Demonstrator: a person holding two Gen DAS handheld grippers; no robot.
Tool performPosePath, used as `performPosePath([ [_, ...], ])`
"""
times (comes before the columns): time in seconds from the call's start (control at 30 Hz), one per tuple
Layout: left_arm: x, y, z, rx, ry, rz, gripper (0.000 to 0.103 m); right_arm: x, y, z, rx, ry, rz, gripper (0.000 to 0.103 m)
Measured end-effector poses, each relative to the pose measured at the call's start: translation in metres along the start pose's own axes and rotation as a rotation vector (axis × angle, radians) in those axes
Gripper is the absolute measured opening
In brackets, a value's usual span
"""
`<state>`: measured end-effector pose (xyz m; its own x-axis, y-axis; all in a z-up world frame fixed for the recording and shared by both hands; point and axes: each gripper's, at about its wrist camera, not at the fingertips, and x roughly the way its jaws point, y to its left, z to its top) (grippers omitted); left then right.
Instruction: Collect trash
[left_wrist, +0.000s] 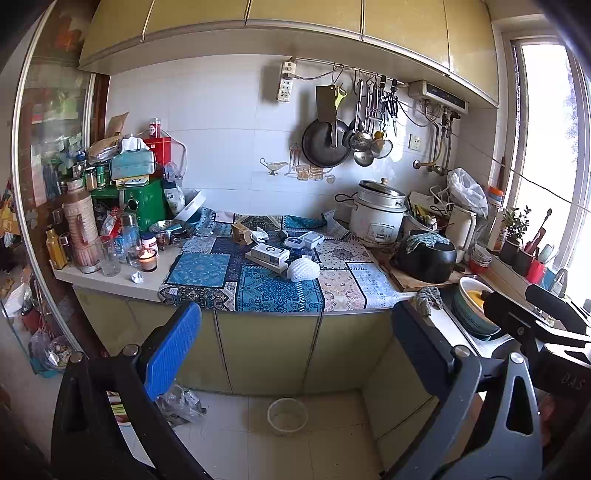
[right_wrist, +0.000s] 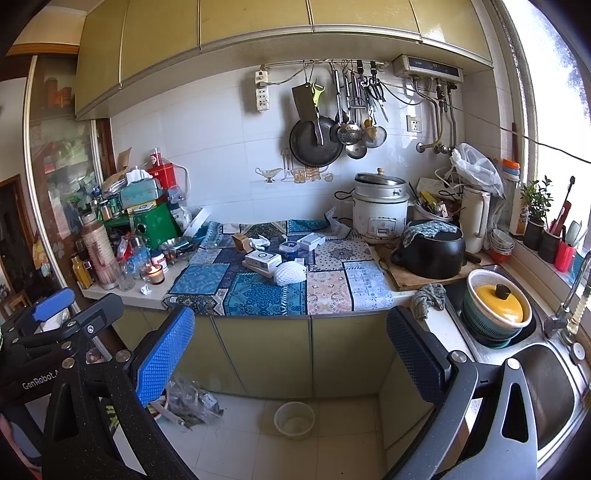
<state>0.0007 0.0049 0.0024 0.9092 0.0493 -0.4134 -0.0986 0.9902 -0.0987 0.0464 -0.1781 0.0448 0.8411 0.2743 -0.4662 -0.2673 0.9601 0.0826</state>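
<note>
Left claw (left_wrist: 295, 354) spread, right claw (right_wrist: 291, 354) spread; only right view shows sink (right_wrist: 554, 384).

sink (right_wrist: 554, 387) cut off, box labels (left_wrist: 271, 253) unreadable

Both wrist cameras are facing the counter (left_wrist: 122, 282) from well back — sharing it, the right one sitting further right, taking in the sink (right_wrist: 546, 373).

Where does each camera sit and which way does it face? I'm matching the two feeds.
Left wrist: on the left tool, facing the kitchen counter; its open fingers frame the view, and the right tool shows at right.
Right wrist: on the right tool, same facing; the left tool shows at left.
Shared: patterned cloth, white foam net, floor bowl.
</note>
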Motion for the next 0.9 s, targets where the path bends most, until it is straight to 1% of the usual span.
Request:
performPosePath([
  [0.9, 0.0037, -0.0026, -0.0027, -0.013, 0.007, 0.016, 0.103, 0.0022, -0.0032, -0.0081, 0.008, -0.003, 0.024, 0.103],
])
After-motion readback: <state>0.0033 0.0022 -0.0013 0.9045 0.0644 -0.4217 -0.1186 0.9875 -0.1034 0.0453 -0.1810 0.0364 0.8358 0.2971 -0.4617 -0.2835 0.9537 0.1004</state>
